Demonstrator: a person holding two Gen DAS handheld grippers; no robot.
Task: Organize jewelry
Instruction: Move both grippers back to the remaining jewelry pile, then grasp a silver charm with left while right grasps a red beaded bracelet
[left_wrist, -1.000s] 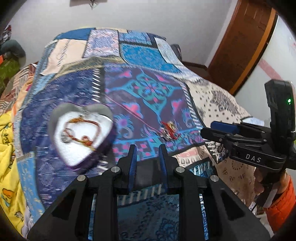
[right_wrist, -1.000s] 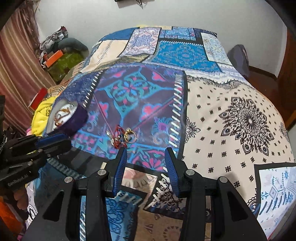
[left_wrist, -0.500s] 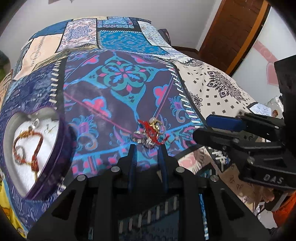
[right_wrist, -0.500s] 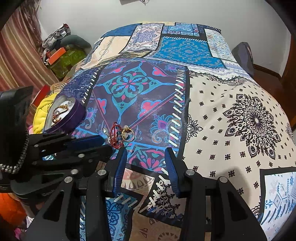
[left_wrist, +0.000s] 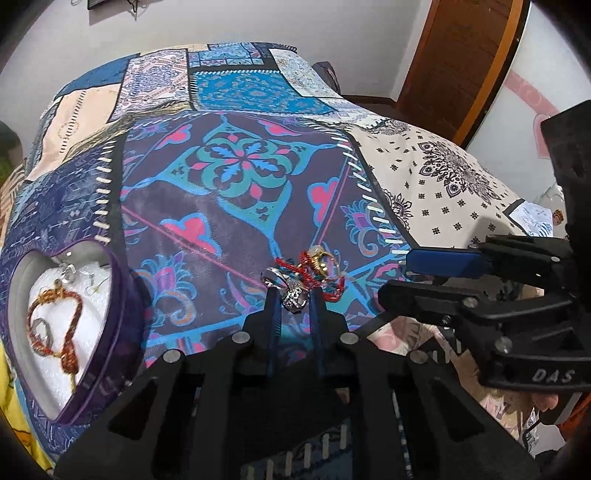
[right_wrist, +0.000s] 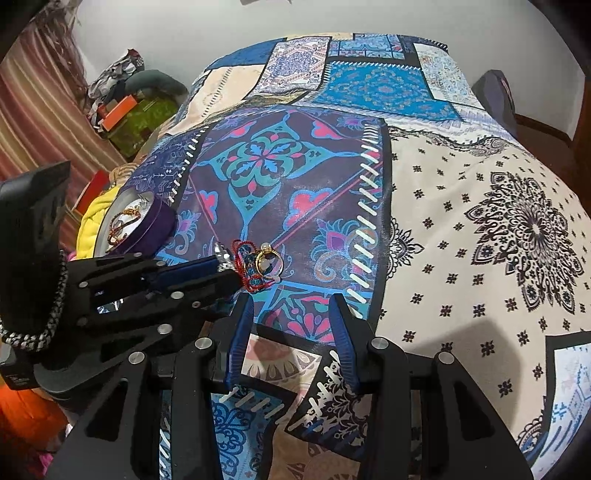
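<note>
The bedspread was soft matt printed cloth, and on it the silver ring and gold ring gleamed as polished metal beside a rough red braided thread. The heart-shaped box had a smooth purple wall with a slight sheen and a white, grainy foam-like lining, holding a coarse orange woven cord. The left tongs and right tongs were matt black plastic with shiny metal screws and blue ribbed pads, and the door was glossy brown wood
</note>
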